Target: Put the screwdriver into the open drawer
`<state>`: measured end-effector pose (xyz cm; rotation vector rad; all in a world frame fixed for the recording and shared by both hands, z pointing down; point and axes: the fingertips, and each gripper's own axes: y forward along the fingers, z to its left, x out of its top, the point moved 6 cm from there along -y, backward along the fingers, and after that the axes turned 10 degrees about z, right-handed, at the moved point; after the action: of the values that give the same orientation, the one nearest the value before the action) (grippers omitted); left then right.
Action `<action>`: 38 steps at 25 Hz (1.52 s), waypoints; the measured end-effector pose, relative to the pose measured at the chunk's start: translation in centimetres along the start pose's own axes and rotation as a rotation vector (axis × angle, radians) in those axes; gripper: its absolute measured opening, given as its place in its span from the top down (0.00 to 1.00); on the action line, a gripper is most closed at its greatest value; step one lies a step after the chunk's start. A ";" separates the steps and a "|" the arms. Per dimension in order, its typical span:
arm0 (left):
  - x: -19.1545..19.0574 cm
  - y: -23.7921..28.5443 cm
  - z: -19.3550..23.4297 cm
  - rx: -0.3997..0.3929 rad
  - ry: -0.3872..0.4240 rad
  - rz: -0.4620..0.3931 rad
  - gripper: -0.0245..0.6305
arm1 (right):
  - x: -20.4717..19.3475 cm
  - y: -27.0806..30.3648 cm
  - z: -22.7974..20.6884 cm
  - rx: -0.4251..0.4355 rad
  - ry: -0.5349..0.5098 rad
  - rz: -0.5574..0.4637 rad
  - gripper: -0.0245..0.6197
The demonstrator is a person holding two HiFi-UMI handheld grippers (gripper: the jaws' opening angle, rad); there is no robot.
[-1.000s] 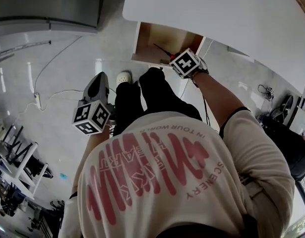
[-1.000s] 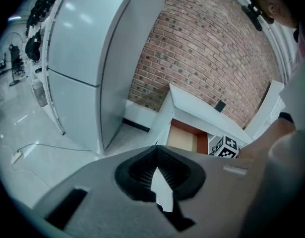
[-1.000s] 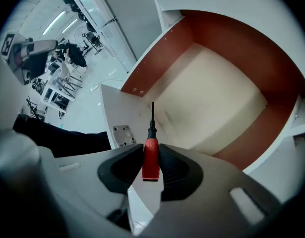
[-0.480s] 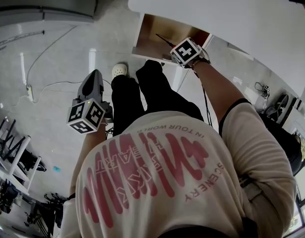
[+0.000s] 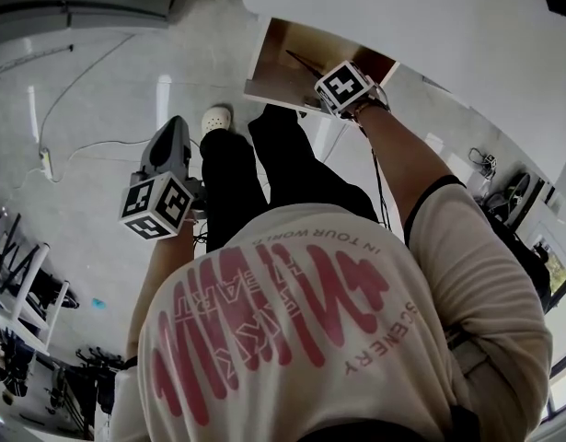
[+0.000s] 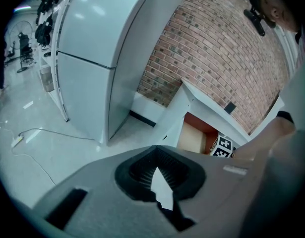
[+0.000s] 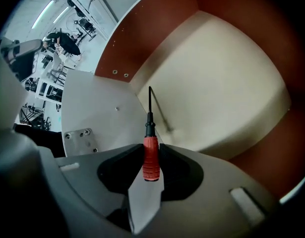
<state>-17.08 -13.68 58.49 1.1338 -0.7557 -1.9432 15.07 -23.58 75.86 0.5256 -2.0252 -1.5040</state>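
Observation:
The screwdriver [image 7: 151,158] has a red handle and a thin dark shaft. My right gripper [image 7: 151,155] is shut on the handle, and the shaft points down at the pale bottom of the open drawer [image 7: 216,83]. In the head view the right gripper [image 5: 333,92] hangs over the drawer's [image 5: 271,52] front right corner, with the screwdriver's shaft [image 5: 301,63] slanting over the drawer's inside. My left gripper [image 5: 170,145] is held out to the left above the floor, far from the drawer. In its own view the left gripper [image 6: 156,168] has its tips together and holds nothing.
The drawer juts out from under a white table top [image 5: 421,26]. The person's legs and a white shoe [image 5: 214,118] stand just before it. A tall grey cabinet [image 6: 92,58] and a brick wall [image 6: 216,48] rise beyond, and a cable [image 5: 89,145] lies on the floor.
Both grippers have sunk a little. The right one, still holding the screwdriver, stays at the drawer's front right corner. The left one has drifted slightly beside the left leg.

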 end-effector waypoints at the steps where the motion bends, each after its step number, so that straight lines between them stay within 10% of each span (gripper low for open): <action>1: -0.1 0.2 0.0 -0.004 -0.005 0.002 0.96 | 0.0 0.2 -0.1 -0.003 0.003 0.002 0.78; 38: -2.6 2.6 1.1 0.024 -0.080 0.038 0.96 | 3.5 4.1 -1.4 -0.102 -0.010 0.077 0.78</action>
<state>-16.40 -12.75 62.15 1.0537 -0.8390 -1.9625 13.37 -25.55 80.76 0.3956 -1.9418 -1.5572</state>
